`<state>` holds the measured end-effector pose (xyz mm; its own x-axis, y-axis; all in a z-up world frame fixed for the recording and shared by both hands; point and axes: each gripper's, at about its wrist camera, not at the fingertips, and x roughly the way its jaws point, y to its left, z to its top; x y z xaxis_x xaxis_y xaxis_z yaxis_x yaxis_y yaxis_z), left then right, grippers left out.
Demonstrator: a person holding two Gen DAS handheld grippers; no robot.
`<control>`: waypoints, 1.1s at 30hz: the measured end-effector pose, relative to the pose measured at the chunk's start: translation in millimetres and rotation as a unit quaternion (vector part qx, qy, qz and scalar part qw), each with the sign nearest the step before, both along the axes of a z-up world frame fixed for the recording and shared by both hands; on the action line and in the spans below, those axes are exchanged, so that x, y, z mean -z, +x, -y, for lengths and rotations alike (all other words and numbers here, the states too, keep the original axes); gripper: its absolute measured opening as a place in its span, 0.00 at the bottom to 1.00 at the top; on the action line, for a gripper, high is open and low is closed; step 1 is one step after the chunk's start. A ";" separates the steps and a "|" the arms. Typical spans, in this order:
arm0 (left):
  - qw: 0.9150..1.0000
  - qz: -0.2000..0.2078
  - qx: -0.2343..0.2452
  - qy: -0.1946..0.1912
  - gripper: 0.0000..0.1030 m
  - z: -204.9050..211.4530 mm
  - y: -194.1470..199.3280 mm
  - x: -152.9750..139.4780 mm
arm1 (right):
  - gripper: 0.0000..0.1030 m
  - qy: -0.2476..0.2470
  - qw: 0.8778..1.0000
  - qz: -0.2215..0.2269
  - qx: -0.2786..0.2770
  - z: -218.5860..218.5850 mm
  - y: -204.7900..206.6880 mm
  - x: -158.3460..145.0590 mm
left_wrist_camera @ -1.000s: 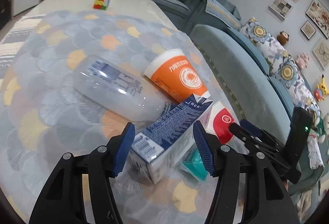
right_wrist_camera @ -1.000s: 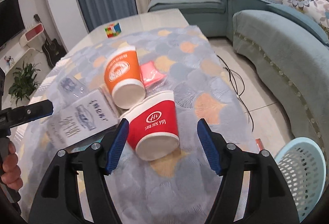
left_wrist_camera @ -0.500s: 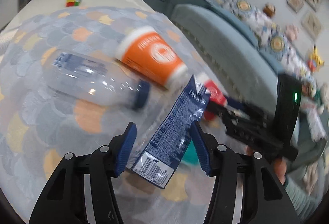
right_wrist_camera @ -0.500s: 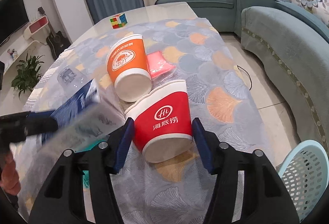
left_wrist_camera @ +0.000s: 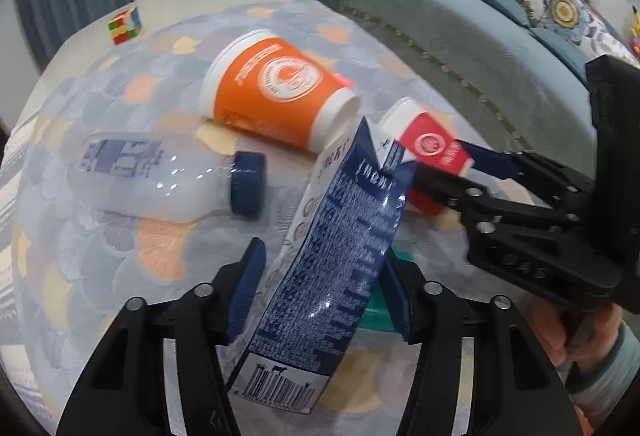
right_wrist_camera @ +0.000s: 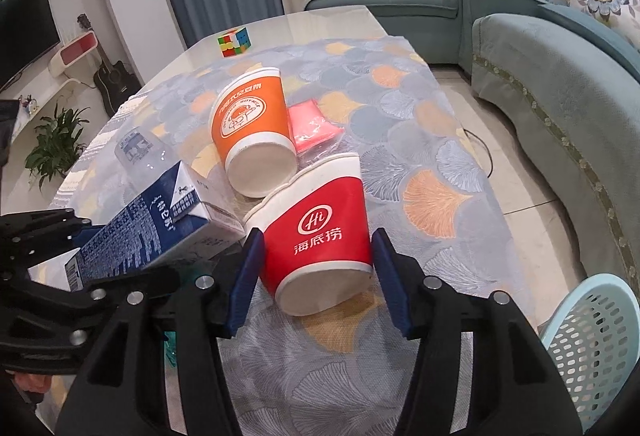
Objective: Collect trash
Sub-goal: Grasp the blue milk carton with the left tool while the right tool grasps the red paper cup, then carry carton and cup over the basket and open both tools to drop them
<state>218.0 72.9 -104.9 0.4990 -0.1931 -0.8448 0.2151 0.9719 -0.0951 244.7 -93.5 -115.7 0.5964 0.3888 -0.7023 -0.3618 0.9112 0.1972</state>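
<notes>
Spreading across most of both views, the table [right_wrist_camera: 460,140] under its fan-patterned cloth holds all the trash that shows, and the pale blue basket [right_wrist_camera: 592,340] stands on the floor at the near right, off the table edge; nothing can be seen inside it from this angle, so by my reading the collecting has barely begun. Next in size, the carton [left_wrist_camera: 336,276] is tilted up off the cloth, pinched between the closed pads of the left gripper [left_wrist_camera: 320,292], barcode end nearest the camera. The right gripper [right_wrist_camera: 316,276] has its pads pressed against both sides of the red cup [right_wrist_camera: 320,232], which lies on its side with the base toward the camera; whether it has left the cloth I cannot tell. Beside it, farther off, the orange cup [right_wrist_camera: 252,116] lies on its side, touching the red cup's rim. A clear bottle [left_wrist_camera: 152,176] with a dark cap lies to the left, apart from the carton. A pink wrapper [right_wrist_camera: 312,128] sits just behind the orange cup, and something teal [left_wrist_camera: 376,312] peeks out under the carton. Two pieces are in hand; carrying them to the basket and fetching the orange cup, bottle, wrapper and teal scrap all remain.
</notes>
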 end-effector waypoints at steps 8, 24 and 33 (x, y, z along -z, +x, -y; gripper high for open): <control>0.999 0.028 -0.030 -0.034 0.33 -13.8 -14.0 -3.7 | 0.52 -0.007 1.000 -0.009 -0.019 -7.2 0.4 2.4; 0.985 0.141 0.008 -0.101 0.33 51.7 -60.6 -107.1 | 0.43 0.042 0.990 0.105 0.080 99.5 -79.6 -90.6; 0.974 0.169 0.081 -0.127 0.33 172.1 -82.3 -149.8 | 0.43 0.031 0.976 0.075 0.205 199.4 -127.4 -105.5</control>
